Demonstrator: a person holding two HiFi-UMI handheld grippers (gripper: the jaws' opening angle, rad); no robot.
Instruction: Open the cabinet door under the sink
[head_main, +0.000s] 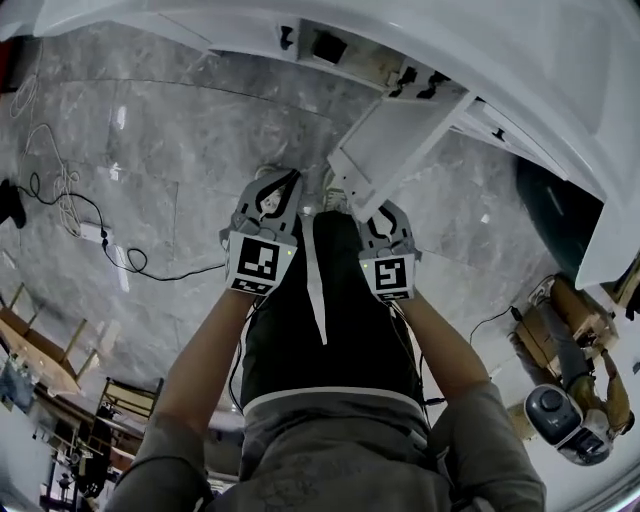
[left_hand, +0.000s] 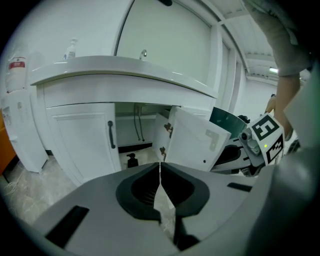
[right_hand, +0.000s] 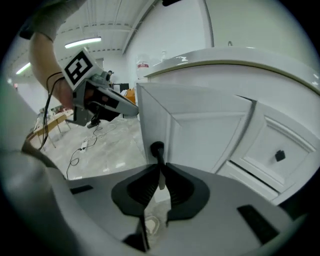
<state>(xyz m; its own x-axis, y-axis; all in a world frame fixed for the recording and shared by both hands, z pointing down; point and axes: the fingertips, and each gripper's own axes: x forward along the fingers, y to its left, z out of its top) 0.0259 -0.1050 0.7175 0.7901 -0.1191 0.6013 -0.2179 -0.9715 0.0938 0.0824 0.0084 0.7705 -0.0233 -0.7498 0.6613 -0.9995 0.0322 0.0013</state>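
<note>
At the left edge of the grey floor (head_main: 150, 150), a dark cable (head_main: 60, 190) lies loose, well apart from your tools. Your left tongs (head_main: 272, 200) hang above the floor in front of the sink cabinet (left_hand: 75, 100). Their jaws are pressed together with nothing between them. Ahead of them, the closed left door (left_hand: 82, 150) carries a black bar pull (left_hand: 111, 135). To its right, the cabinet opening (left_hand: 137, 125) shows pipes inside. The cabinet door (head_main: 400, 140) stands open at the right side of that opening, angled out from the cabinet front toward you, with its inner face and hinges turned to the left tongs. Your right tongs (head_main: 380, 222) sit at the free edge of this door. Their jaws are narrowed onto the black handle (right_hand: 157, 150), which stands upright between the pads. Right of the door, a white drawer front (right_hand: 272, 150) with a black knob (right_hand: 280, 155) is shut.
</note>
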